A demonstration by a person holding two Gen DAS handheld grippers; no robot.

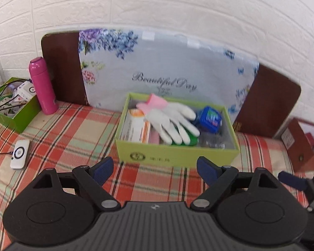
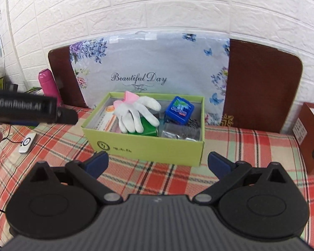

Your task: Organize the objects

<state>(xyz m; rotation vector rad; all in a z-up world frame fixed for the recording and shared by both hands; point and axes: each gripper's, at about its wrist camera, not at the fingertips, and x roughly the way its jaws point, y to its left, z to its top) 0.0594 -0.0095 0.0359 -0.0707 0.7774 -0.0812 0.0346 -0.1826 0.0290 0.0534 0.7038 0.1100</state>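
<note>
A lime green open box [image 1: 178,155] [image 2: 148,148] stands on the plaid cloth in front of a floral board. In it lie a white glove with a pink cuff [image 1: 173,121] [image 2: 136,113], an orange and white carton [image 1: 136,127] [image 2: 106,121], a blue container [image 1: 210,118] [image 2: 179,109], a green item [image 2: 149,129] and clear wrapped things [image 2: 180,132]. My left gripper [image 1: 155,170] is open and empty, just in front of the box. My right gripper [image 2: 158,163] is open and empty, also in front of the box.
A pink bottle [image 1: 43,85] [image 2: 49,83] stands at the back left by a second green box [image 1: 16,113] with cables. A white power bank [image 1: 20,151] [image 2: 27,142] lies on the cloth. A brown box [image 1: 301,144] [image 2: 309,136] is at the right.
</note>
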